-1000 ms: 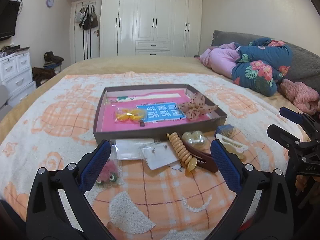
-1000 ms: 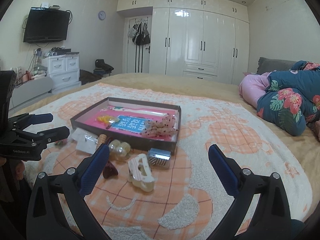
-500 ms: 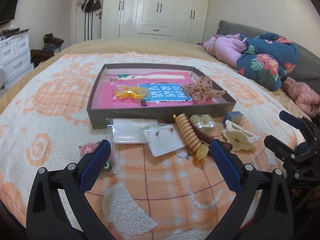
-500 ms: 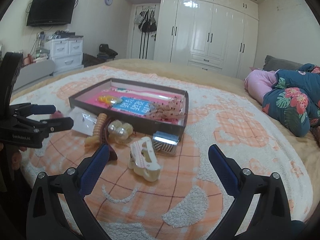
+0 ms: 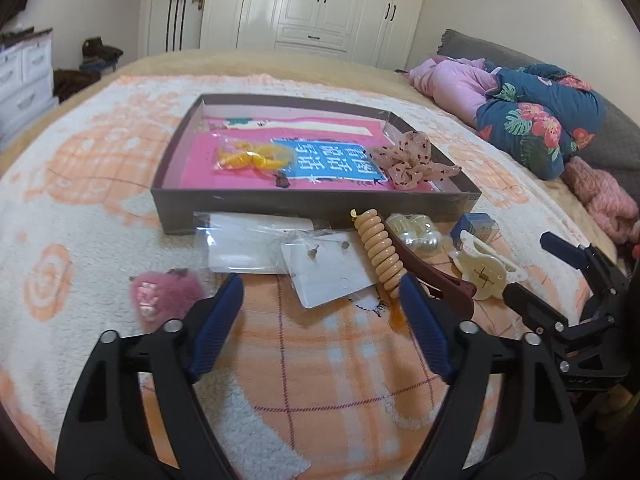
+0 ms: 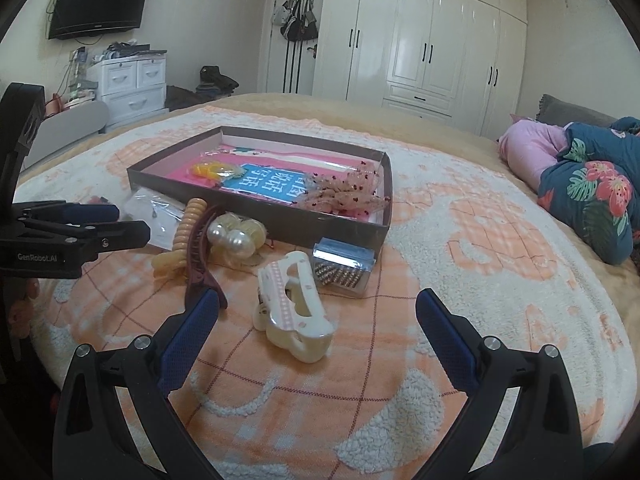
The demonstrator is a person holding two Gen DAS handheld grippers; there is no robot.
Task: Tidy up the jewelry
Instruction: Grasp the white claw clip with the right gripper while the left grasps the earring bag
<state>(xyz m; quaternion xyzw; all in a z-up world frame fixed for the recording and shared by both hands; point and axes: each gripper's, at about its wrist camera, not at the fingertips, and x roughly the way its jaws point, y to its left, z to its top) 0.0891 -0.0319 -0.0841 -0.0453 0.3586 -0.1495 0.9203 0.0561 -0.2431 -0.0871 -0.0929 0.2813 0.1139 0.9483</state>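
Evidently the sorting is at an early stage: the shallow brown box (image 5: 256, 200) already holds a yellow piece in a clear packet (image 5: 250, 158) and a dotted fabric bow (image 5: 412, 158), while most items lie loose on the blanket (image 5: 340, 380) in front of its near wall. Left to put away are a white earring card (image 5: 332, 276) partly over a clear sleeve (image 5: 248, 244), a beige spiral hair tie (image 5: 380, 250), a maroon hair clip (image 5: 436, 280), a cluster of pearl pieces (image 6: 234, 236), a cream claw clip (image 6: 294, 312), a small clear case of beads (image 6: 344, 270) and a pink plush charm (image 5: 164, 292). Left gripper (image 5: 320, 316): jaws closing, with nothing pressed between them; only bare blanket lies in the gap, the earring card sits just beyond the fingertips, the plush charm just outside the left finger, and the spiral tie's lower end touches or passes behind the right fingertip (contact cannot be told). Right gripper (image 6: 318, 334): fingers spread wide and empty; the cream claw clip lies between them, nearer the left finger and apart from both pads, with the bead case just ahead of it. Judged from this layout, each gripper is lining up on a first item.
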